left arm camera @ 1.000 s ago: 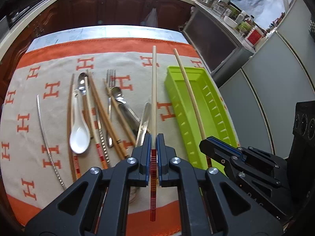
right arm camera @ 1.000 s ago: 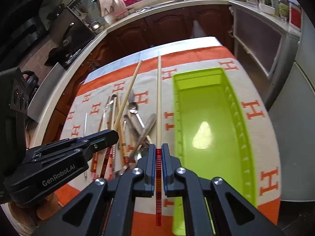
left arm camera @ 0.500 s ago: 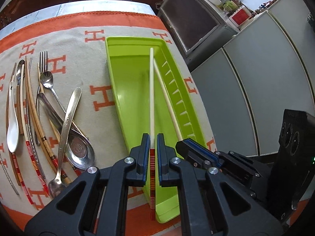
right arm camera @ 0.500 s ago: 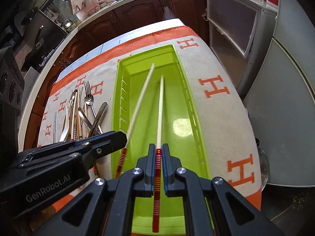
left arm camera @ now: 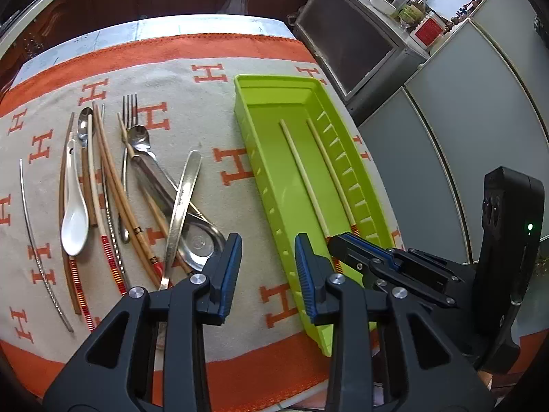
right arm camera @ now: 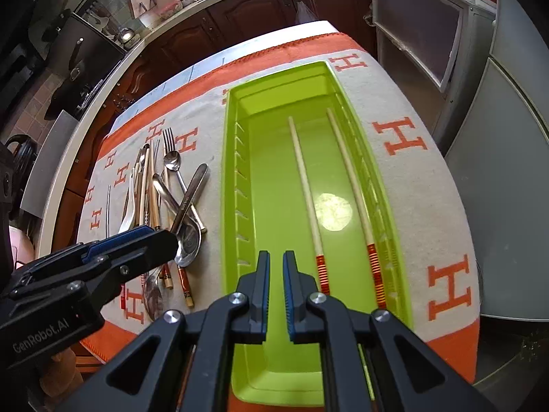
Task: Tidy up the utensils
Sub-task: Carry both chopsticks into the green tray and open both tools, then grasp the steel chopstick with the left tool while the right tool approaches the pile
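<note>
A lime green tray [left arm camera: 260,144] [right arm camera: 236,158] lies on the right of an orange-and-beige cloth. Two pale chopsticks with red-striped ends lie loose inside it, one [left arm camera: 302,171] [right arm camera: 305,185] left of the other [left arm camera: 329,168] [right arm camera: 350,178]. My left gripper [left arm camera: 267,264] is open and empty above the tray's near left wall. My right gripper [right arm camera: 274,278] is open with a narrow gap, empty, over the tray's near end. A pile of utensils lies left of the tray: white ceramic spoon [left arm camera: 73,213], forks [left arm camera: 130,110], metal spoons [left arm camera: 192,240], more chopsticks [left arm camera: 116,192].
The table's right edge drops off beside grey cabinets [left arm camera: 463,137]. A kitchen counter with jars [left arm camera: 405,3] runs behind. A thin metal skewer [left arm camera: 31,219] lies at the far left of the cloth [left arm camera: 206,110].
Both grippers carried their chopsticks over the tray, then opened and let go. The two chopsticks now lie in the tray. The left gripper has drawn back to the left.
</note>
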`<action>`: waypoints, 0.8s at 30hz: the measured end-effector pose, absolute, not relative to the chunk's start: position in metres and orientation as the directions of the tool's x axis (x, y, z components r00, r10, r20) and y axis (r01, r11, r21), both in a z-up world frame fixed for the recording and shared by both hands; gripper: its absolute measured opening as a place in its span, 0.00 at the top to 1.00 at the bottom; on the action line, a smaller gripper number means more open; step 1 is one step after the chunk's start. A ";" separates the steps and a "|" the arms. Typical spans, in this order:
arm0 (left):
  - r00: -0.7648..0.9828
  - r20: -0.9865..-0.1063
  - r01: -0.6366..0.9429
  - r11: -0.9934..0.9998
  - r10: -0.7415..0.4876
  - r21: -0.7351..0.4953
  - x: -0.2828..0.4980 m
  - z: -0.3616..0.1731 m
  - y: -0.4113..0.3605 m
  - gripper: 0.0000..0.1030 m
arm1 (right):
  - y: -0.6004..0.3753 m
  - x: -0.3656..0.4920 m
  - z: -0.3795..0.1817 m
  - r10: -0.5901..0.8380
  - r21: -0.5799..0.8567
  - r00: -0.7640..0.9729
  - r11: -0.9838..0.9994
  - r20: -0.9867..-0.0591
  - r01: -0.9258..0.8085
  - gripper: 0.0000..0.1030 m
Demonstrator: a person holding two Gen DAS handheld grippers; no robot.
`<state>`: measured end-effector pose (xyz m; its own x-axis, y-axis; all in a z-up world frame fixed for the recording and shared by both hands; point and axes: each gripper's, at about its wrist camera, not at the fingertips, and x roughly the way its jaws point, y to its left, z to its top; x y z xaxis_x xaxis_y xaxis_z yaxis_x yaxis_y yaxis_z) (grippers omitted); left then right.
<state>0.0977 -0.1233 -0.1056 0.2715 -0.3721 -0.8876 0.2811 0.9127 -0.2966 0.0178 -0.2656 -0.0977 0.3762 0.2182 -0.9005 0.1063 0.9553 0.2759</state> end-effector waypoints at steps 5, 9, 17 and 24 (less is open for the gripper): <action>0.320 -0.888 0.270 0.930 -0.331 -0.249 0.092 -0.097 -0.098 0.72 | -0.250 0.016 -0.090 0.224 0.271 0.382 0.960 -0.897 0.072 0.93; 0.347 -0.889 0.259 0.942 -0.298 -0.214 0.087 -0.096 -0.079 0.72 | -0.238 0.015 -0.082 0.226 0.265 0.394 0.963 -0.891 0.045 0.93; 0.403 -0.887 0.200 0.968 -0.225 -0.154 0.081 -0.092 -0.036 0.72 | -0.209 0.015 -0.080 0.249 0.265 0.370 0.964 -0.895 -0.006 0.93; 0.438 -0.881 0.115 0.983 -0.178 -0.142 0.078 -0.087 0.014 0.72 | -0.175 0.016 -0.080 0.268 0.258 0.342 0.963 -0.900 -0.077 0.93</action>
